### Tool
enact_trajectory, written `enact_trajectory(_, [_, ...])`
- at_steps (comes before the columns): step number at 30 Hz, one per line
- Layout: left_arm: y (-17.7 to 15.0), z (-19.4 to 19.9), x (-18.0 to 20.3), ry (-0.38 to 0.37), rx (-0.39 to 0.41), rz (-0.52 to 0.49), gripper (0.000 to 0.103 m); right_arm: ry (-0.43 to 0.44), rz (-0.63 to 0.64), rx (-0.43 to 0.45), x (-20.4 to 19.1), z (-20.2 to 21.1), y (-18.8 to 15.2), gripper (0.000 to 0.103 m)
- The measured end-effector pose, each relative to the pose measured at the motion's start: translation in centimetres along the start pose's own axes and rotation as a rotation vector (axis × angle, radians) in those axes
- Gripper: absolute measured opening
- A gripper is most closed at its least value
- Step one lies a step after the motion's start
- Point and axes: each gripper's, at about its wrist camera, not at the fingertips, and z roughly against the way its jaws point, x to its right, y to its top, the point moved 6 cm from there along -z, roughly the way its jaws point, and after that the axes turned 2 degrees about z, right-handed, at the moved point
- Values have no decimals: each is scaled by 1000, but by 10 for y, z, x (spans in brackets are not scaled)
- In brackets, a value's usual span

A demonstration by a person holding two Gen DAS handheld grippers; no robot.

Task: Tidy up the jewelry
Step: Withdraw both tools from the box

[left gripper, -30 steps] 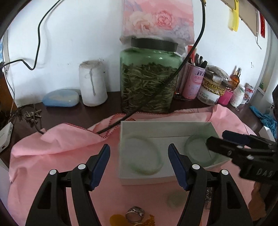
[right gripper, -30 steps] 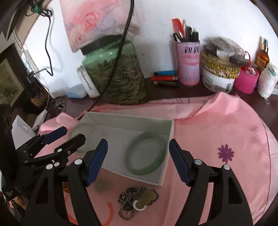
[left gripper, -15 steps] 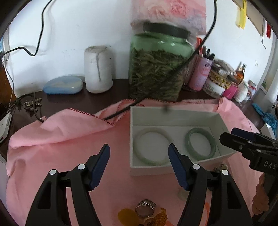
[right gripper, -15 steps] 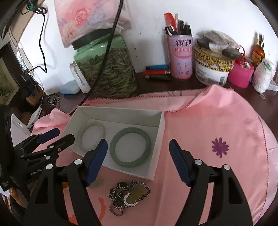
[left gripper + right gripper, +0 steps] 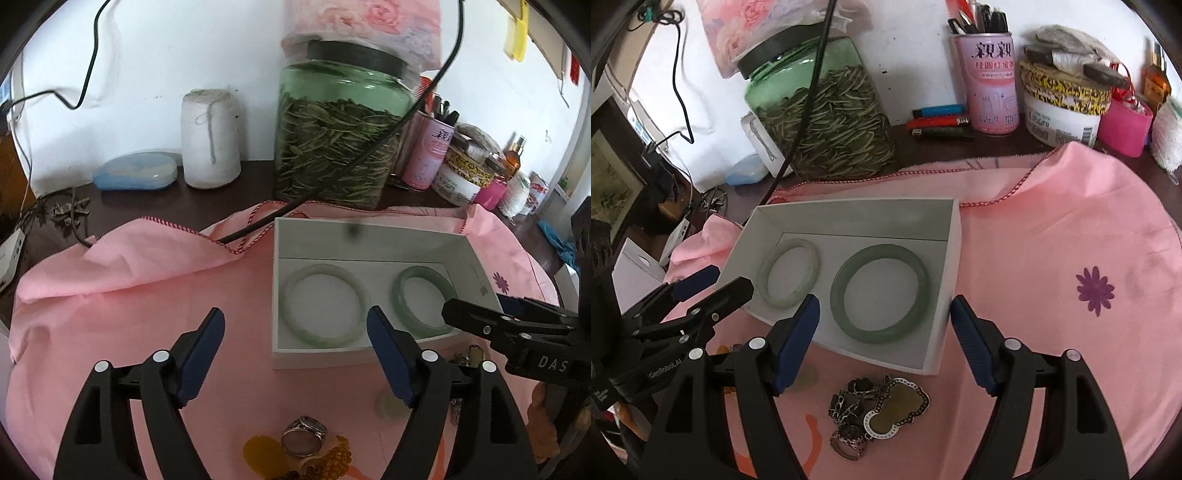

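Observation:
A white open box (image 5: 280, 236) (image 5: 955, 258) sits on a pink cloth (image 5: 122, 302) (image 5: 1052, 229). It holds a pale bangle (image 5: 291, 325) (image 5: 764, 288) and a darker green bangle (image 5: 400, 314) (image 5: 838, 299). In front of the box lie a silver ring (image 5: 303, 435), amber beads (image 5: 332, 458), a pale disc (image 5: 389, 406), and a gourd pendant with chains (image 5: 894, 406). My left gripper (image 5: 295, 354) (image 5: 713, 282) is open and empty, left of the box. My right gripper (image 5: 884, 339) (image 5: 476, 308) is open and empty, over the box's near edge.
At the back stand a green jar of leaves (image 5: 340, 136), a white thread spool (image 5: 210, 136), a blue case (image 5: 135, 171), a pink pen can (image 5: 991, 81), a tub (image 5: 1063, 107) and lighters (image 5: 938, 120). A black cable (image 5: 332, 181) hangs across the jar.
Both grippers have pulled back and risen from the box, still open. The box and its two bangles now lie farther ahead. The jewelry has not moved.

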Motion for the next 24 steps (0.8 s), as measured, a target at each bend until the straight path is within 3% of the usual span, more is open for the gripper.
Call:
enact_trajectory(6, [-8, -1, 16, -104, -39, 19, 78, -1, 2, -25, -2, -6, -1, 70])
enact_trajectory(8, [-12, 2, 20, -62, -24, 11, 78, -41, 31, -24, -7, -5, -3, 69])
enact_trajectory(24, [-51, 33, 17, -63, -52, 27, 78, -37, 60, -88, -26, 13, -41, 70])
